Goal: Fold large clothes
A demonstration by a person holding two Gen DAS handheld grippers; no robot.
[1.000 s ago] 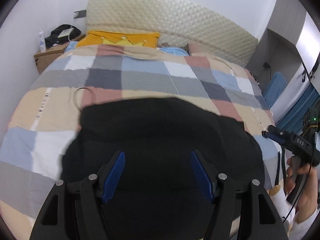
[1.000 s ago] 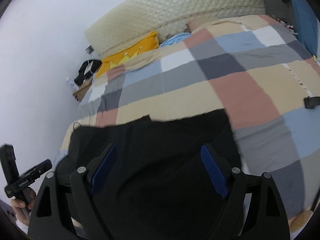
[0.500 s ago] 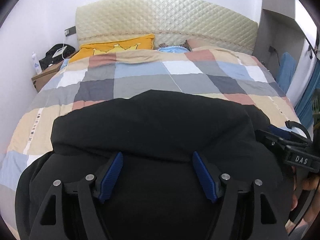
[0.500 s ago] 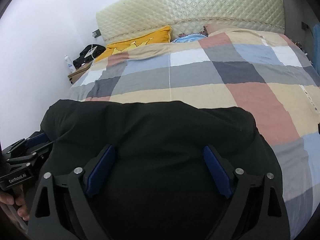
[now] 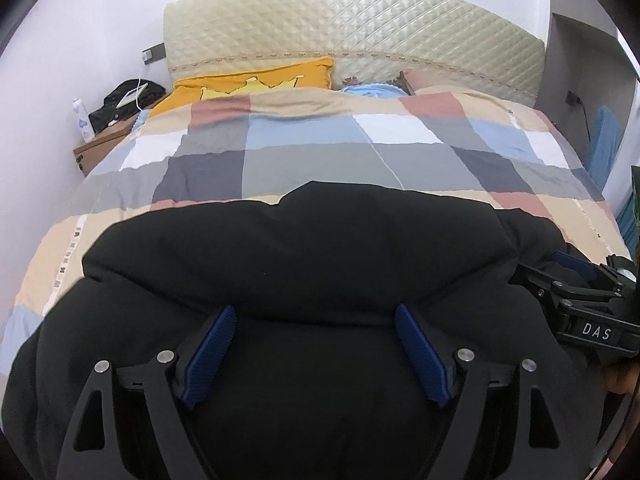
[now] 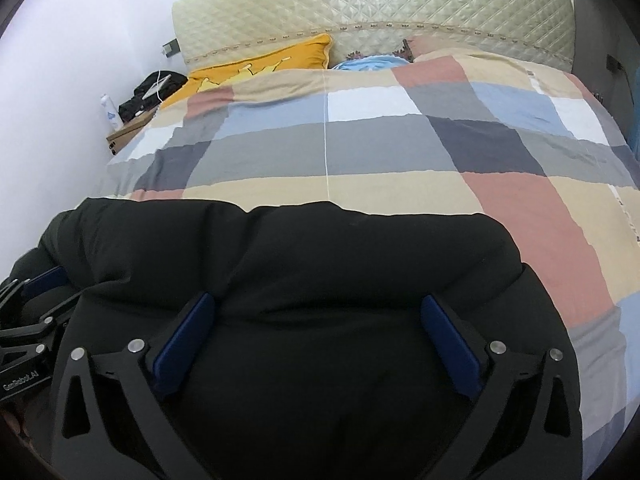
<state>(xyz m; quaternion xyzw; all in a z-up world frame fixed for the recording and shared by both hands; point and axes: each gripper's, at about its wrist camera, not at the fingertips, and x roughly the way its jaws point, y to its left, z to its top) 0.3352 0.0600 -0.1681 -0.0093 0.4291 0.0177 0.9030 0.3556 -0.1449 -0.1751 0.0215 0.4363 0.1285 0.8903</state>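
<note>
Near bed's foot edge: black garment (image 5: 304,256)

The bed (image 5: 304,168) is viewed by both wrist cameras from its foot, low and close. The headboard (image 6: 360,4) is faced and shared by both views.

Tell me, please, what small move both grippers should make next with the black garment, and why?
Probably lower both and press the fold flat. The black garment lies doubled on the quilt, its folded edge puffed up, and the left gripper and right gripper are open above it, gripping nothing.
</note>
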